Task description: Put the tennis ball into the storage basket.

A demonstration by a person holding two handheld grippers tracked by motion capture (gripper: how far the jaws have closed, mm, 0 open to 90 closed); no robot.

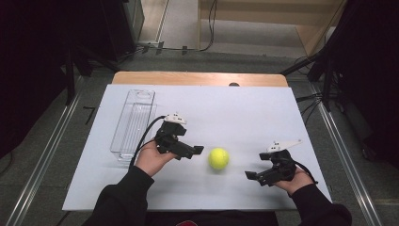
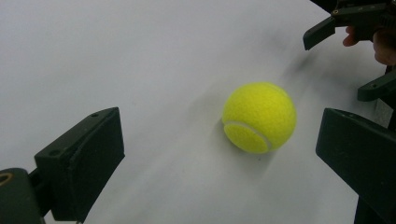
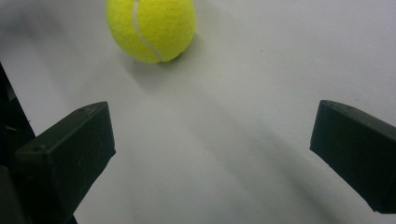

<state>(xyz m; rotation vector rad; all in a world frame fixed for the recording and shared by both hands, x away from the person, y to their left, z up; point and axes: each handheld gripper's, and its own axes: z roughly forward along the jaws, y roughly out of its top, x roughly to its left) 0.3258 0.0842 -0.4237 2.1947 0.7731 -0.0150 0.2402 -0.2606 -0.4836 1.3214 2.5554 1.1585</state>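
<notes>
Tennis ball (image 1: 219, 158) (fuzzy yellow, white-seamed)

Long clear plastic ribbed bin (image 1: 133, 123) on white worktop (image 1: 244, 108), far-left, lengthwise, w/ nothing inside. Light wood edge (image 1: 197, 78) behind.

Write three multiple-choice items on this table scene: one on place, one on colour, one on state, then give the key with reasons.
1. Where is the tennis ball?
A. Inside the clear tray
B. On the table between the two grippers
C. Held in the right gripper

2. What colour is the ball?
A. Yellow-green
B. Orange
C. White

3. How stands the left gripper?
A. Shut on the ball
B. Shut, empty
C. Open

Key: B, it lies on the white sheet, apart from the clear tray; A, its felt is yellow-green; C, its jaws stand wide apart.
</notes>
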